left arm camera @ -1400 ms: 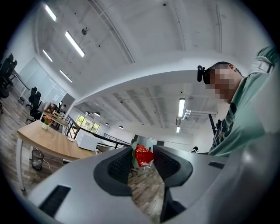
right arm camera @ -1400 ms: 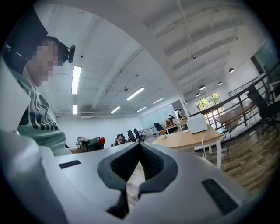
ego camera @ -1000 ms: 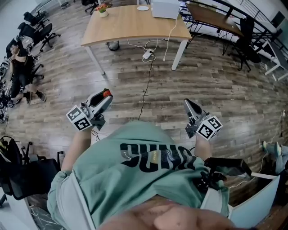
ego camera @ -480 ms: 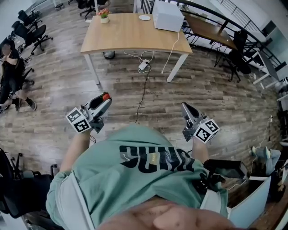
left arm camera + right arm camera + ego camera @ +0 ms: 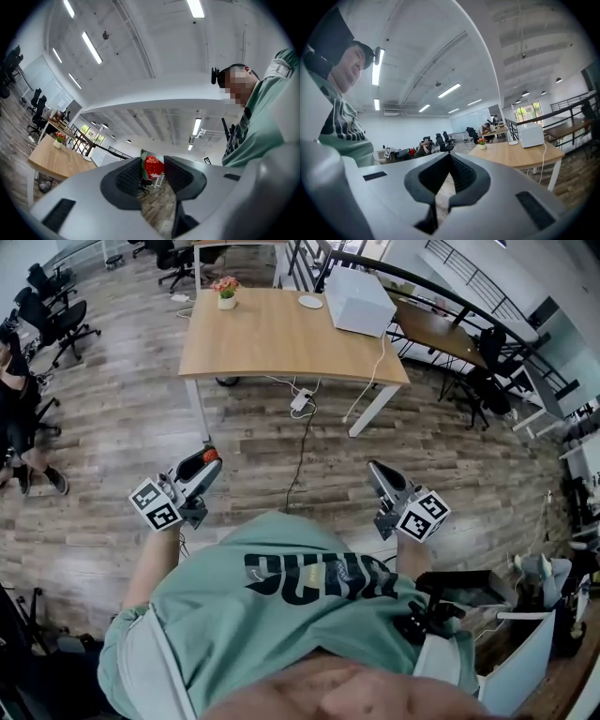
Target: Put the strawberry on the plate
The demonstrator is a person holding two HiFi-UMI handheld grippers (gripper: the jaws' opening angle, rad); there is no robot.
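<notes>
A red strawberry (image 5: 210, 455) with a green leaf sits between the tips of my left gripper (image 5: 204, 461), which is shut on it and held in the air at waist height. In the left gripper view the strawberry (image 5: 153, 165) is pinched between the dark ribbed pads (image 5: 130, 176). My right gripper (image 5: 374, 470) is shut with nothing in it; its pads (image 5: 461, 171) meet at the tips. A small white plate (image 5: 310, 302) lies on the far side of the wooden table (image 5: 272, 338) ahead. The plate (image 5: 513, 143) also shows in the right gripper view.
On the table stand a white box (image 5: 359, 301) and a flower pot (image 5: 225, 292). Cables and a power strip (image 5: 301, 401) lie on the wood floor under it. Office chairs (image 5: 56, 320) and a seated person are at the left; a dark desk (image 5: 441, 329) and railing are at the right.
The table with the plate has come closer in the head view as the person walks toward it. Both grippers keep their pose, the strawberry still in the left one.
</notes>
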